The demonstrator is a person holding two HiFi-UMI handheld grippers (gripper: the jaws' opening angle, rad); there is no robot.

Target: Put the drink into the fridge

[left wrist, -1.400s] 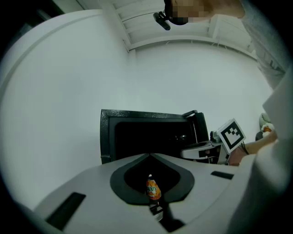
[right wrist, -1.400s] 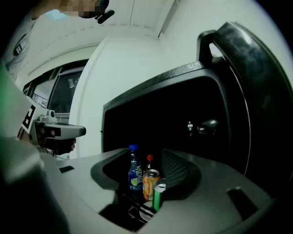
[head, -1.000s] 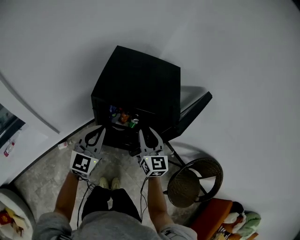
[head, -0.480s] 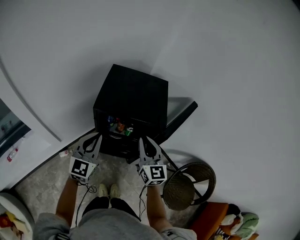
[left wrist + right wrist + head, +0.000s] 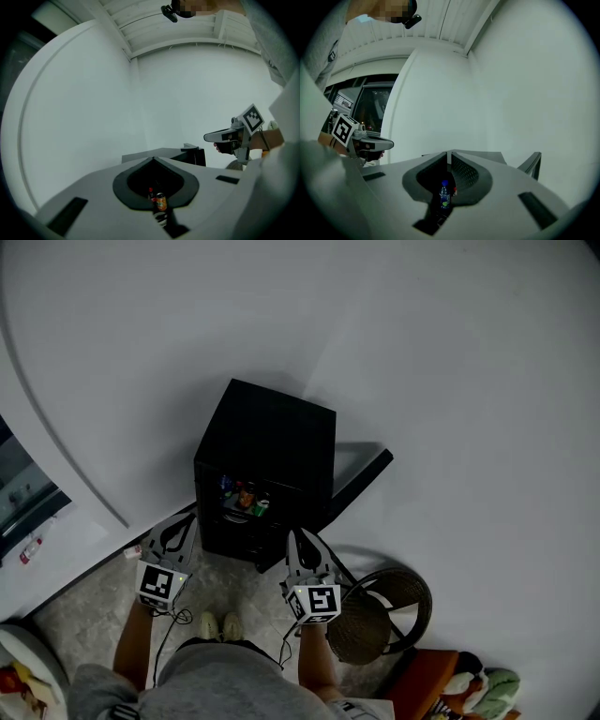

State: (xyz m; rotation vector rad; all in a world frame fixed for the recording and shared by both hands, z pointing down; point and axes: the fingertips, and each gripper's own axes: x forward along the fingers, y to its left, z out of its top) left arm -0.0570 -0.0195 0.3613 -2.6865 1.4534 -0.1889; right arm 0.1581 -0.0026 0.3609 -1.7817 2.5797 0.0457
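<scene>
A black mini fridge (image 5: 272, 451) stands against the white wall, its door (image 5: 361, 479) swung open to the right. Several drinks (image 5: 246, 496) sit on its shelf: an orange can (image 5: 161, 202) and a red-capped bottle (image 5: 151, 193) in the left gripper view, a blue-capped bottle (image 5: 445, 194) in the right gripper view. My left gripper (image 5: 190, 517) hangs before the fridge's left front, shut and empty. My right gripper (image 5: 292, 533) is at the right front; its jaws have just been closing, nothing between them, only a thin slit left.
A round wicker stool (image 5: 380, 615) stands close to my right gripper, below the open door. An orange box with soft items (image 5: 445, 676) lies further right. A glass door (image 5: 23, 493) and a small object on the floor (image 5: 131, 551) are at the left.
Both grippers have risen and drawn back from the fridge opening. The right gripper's jaws have narrowed. The fridge door stays open.
</scene>
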